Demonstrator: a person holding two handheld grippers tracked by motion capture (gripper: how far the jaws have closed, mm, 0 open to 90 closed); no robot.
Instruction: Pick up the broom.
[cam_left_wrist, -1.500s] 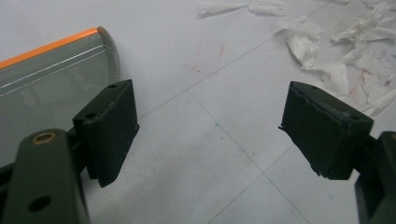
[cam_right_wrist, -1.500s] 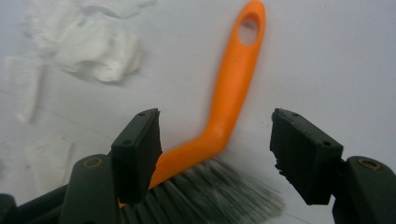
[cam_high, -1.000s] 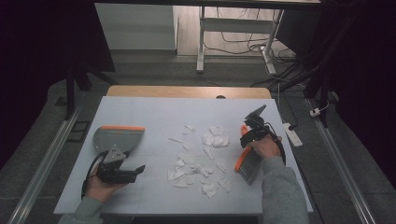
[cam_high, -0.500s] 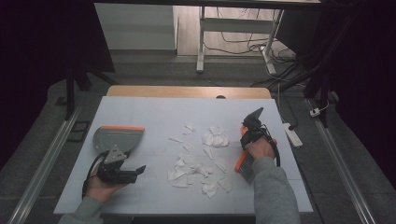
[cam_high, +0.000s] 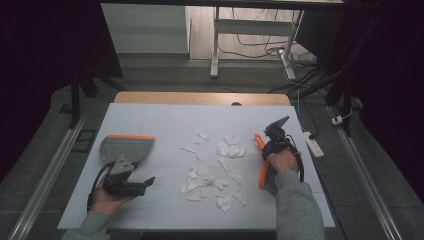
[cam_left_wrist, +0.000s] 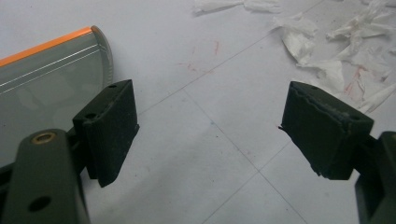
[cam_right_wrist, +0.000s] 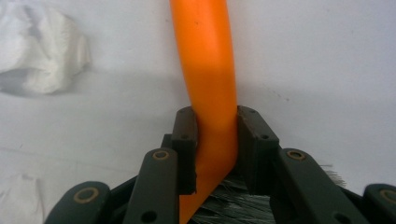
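Observation:
An orange-handled brush (cam_high: 262, 176) lies on the white table sheet at the right. My right gripper (cam_high: 267, 149) has just been closing, and its jaws now press on both sides of the orange handle (cam_right_wrist: 205, 56). Grey bristles (cam_right_wrist: 233, 205) show under the jaws. Torn white paper scraps (cam_high: 215, 175) are scattered over the middle of the sheet. A grey dustpan (cam_high: 127, 147) with an orange edge rests at the left. My left gripper (cam_high: 149, 181) lies just in front of it, open, with nothing between its pads (cam_left_wrist: 112, 126); the dustpan (cam_left_wrist: 46, 79) is beside its left jaw.
The white sheet (cam_high: 200, 120) covers most of the wooden table (cam_high: 200, 98). A white power strip (cam_high: 312, 145) lies off the right edge. Behind the table stand a desk frame (cam_high: 215, 45) and loose cables on the floor.
The right gripper's jaws have closed onto the brush's orange handle. The right hand shifted slightly. The left hand and its gripper have stayed still.

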